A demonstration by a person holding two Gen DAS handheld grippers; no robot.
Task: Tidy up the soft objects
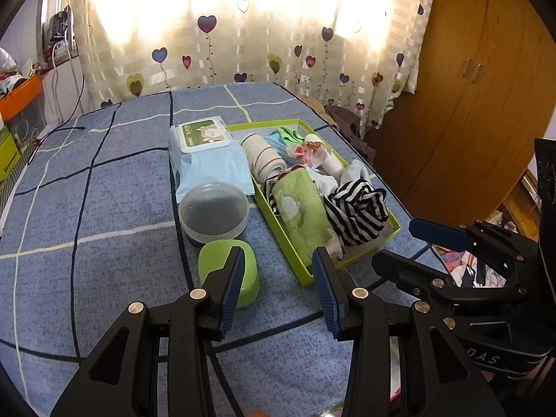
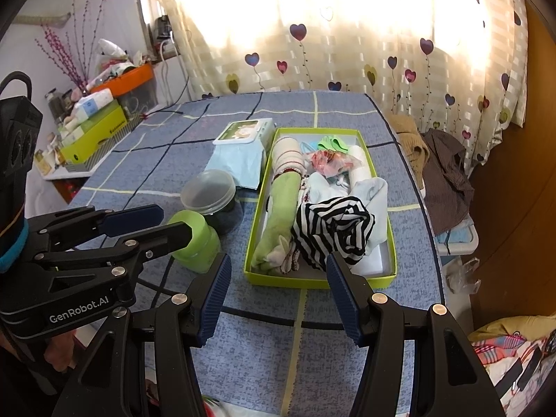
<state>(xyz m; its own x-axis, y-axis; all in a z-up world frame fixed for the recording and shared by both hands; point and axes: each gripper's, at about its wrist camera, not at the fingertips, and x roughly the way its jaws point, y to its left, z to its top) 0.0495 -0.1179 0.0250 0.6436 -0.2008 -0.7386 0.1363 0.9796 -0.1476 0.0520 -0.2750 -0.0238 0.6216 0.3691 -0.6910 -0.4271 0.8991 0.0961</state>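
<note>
Two hand-held grippers above a table covered with a blue checked cloth (image 1: 104, 187), seen from each wrist camera. The left gripper (image 1: 278, 260) hangs over the near part of the table with its blue-padded fingers spread wide and nothing between them; a green lidded container (image 1: 250, 278) lies just behind its left finger. The right gripper (image 2: 278, 267) is likewise spread wide and empty, poised before the near end of a lime-green box (image 2: 323, 281); in the left view it shows from the side at the right edge (image 1: 413, 243), jaws apart. The soft objects lie inside the box: a black-and-white striped garment (image 2: 330, 232) bunched at the near right, a rolled green towel (image 2: 281, 212) along the left wall, a rolled white cloth with red stripes (image 2: 286, 154) behind it, white socks (image 2: 371, 191) at the right, and small green and patterned pieces at the far end, too tangled to tell apart. Left of the box stand a clear round tub with a dark base (image 2: 212, 194) and a pack of wet wipes (image 2: 243, 139). A heart-print curtain (image 2: 347, 34) hangs behind the table, with brown clothing (image 2: 444, 173) heaped to the right of it
</note>
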